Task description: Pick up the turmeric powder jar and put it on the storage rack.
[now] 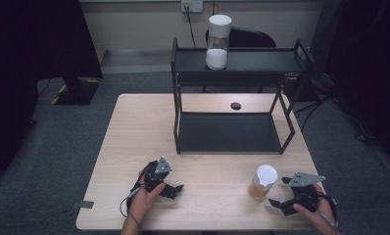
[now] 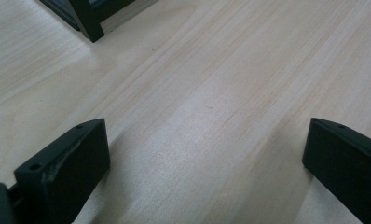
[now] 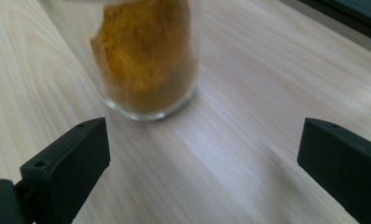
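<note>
Table: one, light wood, rectangular. Bare wood runs wide along its left side and across the near strip between the two grippers; its near edge lies just beneath both hands.

Left gripper: one, at about 7 o'clock on the tabletop, held by the left hand. Jaws released, standing well apart over bare wood in the left gripper view, grasping nothing. A corner of the rack shows at 11 o'clock in that view.

Rack: one, black metal, two tiers, at 12 o'clock on the table, its back reaching the far edge. Lower tier bare. Round hole in the tabletop behind it.

White jar: one, white-lidded, white contents, upright on the upper tier, left of centre.

Amber jar: one, clear glass, white lid, yellow-brown powder, upright at 5 o'clock on the table, just left of the right gripper and not touching it.

Right gripper: one, near the table's right corner. Jaws released and wide; the amber jar stands ahead of them, toward the left jaw.

Labels, writing: none legible on either jar.
</note>
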`<state>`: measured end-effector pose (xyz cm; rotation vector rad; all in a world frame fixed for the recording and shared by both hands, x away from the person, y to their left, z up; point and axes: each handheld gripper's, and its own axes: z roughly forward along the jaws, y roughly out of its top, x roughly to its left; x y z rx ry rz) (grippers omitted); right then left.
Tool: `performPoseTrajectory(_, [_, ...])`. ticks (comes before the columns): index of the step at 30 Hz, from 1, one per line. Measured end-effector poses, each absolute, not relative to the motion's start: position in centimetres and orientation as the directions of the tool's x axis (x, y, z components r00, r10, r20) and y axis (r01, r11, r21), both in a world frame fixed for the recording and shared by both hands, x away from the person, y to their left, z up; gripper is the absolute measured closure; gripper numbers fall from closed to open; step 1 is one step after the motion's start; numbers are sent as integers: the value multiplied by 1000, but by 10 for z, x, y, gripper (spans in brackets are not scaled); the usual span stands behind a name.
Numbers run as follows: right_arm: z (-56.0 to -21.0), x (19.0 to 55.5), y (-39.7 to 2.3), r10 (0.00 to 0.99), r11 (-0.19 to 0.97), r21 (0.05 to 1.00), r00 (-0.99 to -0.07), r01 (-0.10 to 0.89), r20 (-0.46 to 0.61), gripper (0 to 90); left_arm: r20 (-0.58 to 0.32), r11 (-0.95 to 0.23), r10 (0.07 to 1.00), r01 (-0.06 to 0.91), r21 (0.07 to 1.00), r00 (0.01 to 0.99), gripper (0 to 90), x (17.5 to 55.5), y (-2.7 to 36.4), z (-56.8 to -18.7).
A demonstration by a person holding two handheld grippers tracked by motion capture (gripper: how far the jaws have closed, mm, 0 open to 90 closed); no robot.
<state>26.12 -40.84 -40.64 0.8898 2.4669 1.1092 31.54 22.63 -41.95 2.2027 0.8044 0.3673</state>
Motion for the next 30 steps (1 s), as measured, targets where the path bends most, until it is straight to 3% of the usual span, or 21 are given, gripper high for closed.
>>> performPoseTrajectory(12, [-405,270,-394,605,444,807,-795,389,50,17,12,-522,648,433,735,761,0,315,226,-420])
performPoseTrajectory(23, [-416,274,-387,590,344,870,-802,352,92,266,11,-521,648,433,735,761,0,315,226,-420])
performPoseTrajectory(30, [-413,278,-385,596,329,866,-794,375,118,278,12,-522,648,433,735,761,0,315,226,-420])
